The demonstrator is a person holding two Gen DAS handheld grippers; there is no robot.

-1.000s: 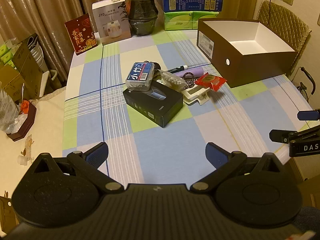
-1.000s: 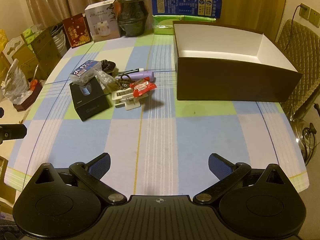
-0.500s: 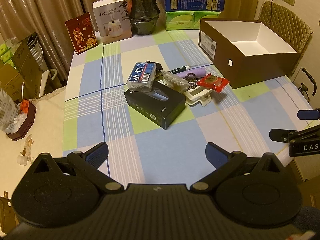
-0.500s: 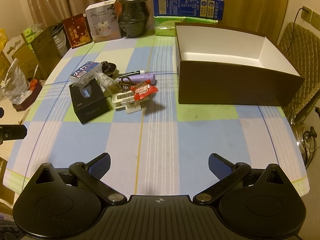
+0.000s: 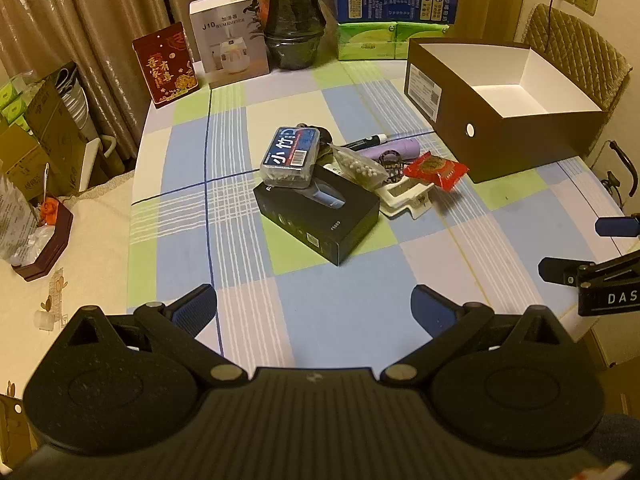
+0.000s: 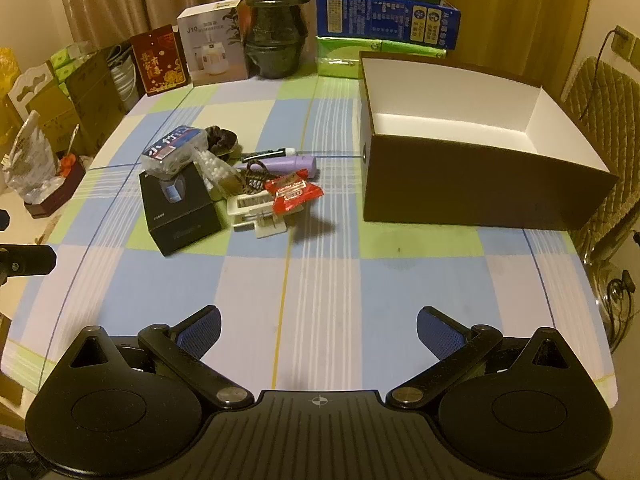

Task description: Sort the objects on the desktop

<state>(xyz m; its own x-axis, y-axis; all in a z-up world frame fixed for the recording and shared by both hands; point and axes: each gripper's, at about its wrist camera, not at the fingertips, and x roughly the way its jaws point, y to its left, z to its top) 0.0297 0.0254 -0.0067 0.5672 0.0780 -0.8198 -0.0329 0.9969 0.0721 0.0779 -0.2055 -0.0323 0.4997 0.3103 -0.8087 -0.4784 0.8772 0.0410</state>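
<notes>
Brown open box [image 6: 480, 196] on desk's right side, white inside, nothing visible in it. Clutter heaped mid-desk, none sorted: black box [image 5: 316, 216] under clear blue-labelled case [image 5: 291, 157], red packet [image 6: 293, 194] atop white clip [image 6: 256, 212], purple tube [image 6: 288, 164], bead bag [image 5: 360, 166], possibly a dark hair tie behind. Left gripper [image 5: 314, 304] and right gripper [image 6: 318, 326] near front edge, spread wide, holding nothing. Judged: sorting not begun, every item left.

The black box [image 5: 316, 216] has its top partly hidden under the blue-labelled case [image 5: 291, 156]. The pen [image 6: 264, 155] lies half behind the purple tube [image 6: 288, 164]. At 3 o'clock in the left view, the right tongs [image 5: 576, 248] are cut by the edge.
</notes>
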